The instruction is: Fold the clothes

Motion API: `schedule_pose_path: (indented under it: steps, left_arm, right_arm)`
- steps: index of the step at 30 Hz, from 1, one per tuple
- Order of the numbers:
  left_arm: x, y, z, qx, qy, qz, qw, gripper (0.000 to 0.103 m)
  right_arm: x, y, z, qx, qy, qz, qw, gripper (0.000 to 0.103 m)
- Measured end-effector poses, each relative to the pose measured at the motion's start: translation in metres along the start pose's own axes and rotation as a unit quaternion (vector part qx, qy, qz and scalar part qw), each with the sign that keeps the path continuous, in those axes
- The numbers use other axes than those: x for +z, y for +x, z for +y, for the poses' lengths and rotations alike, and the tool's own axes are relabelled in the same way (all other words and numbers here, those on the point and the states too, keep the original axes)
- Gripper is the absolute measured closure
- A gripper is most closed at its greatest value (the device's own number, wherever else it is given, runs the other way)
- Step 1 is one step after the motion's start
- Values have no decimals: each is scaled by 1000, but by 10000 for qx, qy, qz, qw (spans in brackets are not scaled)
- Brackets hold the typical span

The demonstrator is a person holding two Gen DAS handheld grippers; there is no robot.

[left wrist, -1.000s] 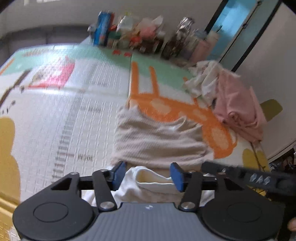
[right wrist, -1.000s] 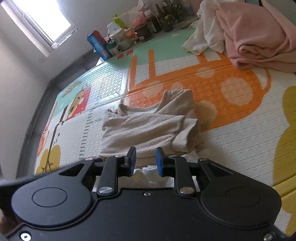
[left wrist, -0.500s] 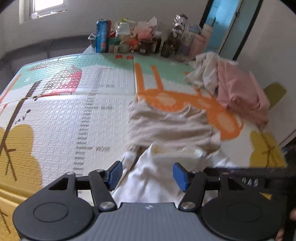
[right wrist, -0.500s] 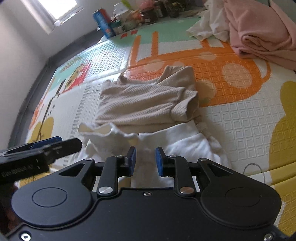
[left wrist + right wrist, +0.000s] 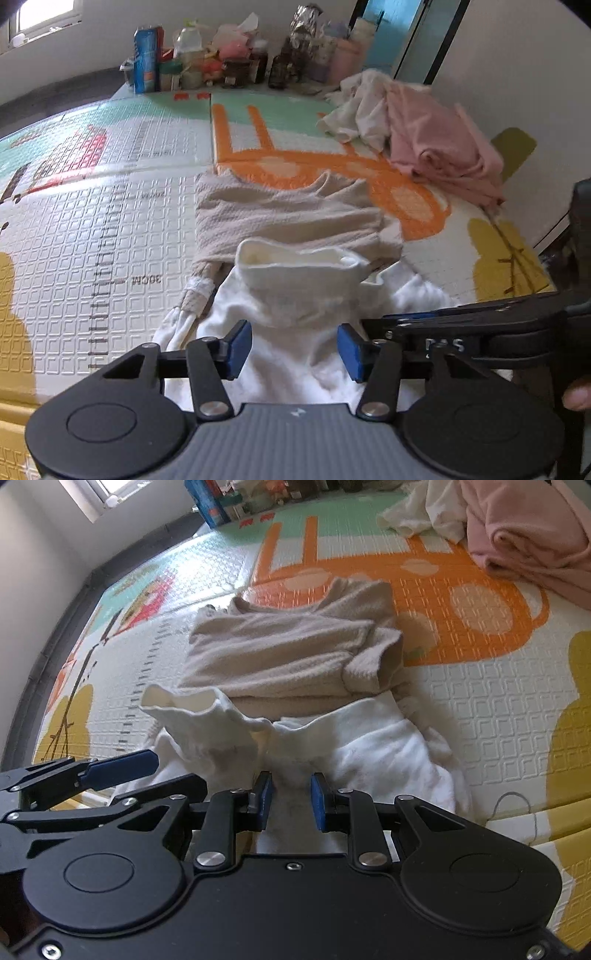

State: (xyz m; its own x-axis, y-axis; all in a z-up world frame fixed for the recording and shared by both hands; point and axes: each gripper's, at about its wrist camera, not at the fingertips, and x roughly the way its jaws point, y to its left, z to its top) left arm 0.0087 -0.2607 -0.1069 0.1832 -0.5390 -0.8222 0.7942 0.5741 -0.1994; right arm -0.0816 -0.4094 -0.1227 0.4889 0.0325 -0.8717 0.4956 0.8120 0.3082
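Two garments on play mat (image 5: 498,709): beige top (image 5: 288,653) folded, white garment (image 5: 369,749) rumpled, just in front. Soft, light, floppy; best gripped at hem corners. Left gripper (image 5: 293,349) open above it; right gripper (image 5: 291,800) partly open, empty.

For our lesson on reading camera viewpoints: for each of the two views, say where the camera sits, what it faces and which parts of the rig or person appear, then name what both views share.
Left wrist: sits on the left gripper, facing along its open fingers over the white garment toward the beige garment; the right gripper and a fingertip show at right.
Right wrist: sits on the right gripper, facing the same clothes; the left gripper enters at left.
Shared: both garments, the pink clothes pile and the play mat.
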Motion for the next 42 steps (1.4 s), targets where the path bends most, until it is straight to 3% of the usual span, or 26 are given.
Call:
schedule_pose_path:
  steps: [6,14,24,30,37,42]
  left_arm:
    - [-2,14,6,113,-47,200,9997,50]
    - [1,19,7,116,-117,275,9995,48]
    - [7,18,2,126,-110,257,9995,47]
    - [9,27,-6,163,-15,293,9994,40]
    - [12,37,-7,212,-147,313,9992,38]
    - [17,24,3,21,-543,44,9985,38]
  right_arm:
    - [-2,8,1,-42,-97,64,9999,83]
    - [-3,5,4,-104,-179,-59,9998,100]
    - [0,-54,-10,239,257,-700,9969,101]
    - [-3,-83,-16,318,441,-1006,9934,101]
    - [2,-88,-7,348,267,-1151,9924,101]
    - [6,-77,3,263,198,-1085,9936,101]
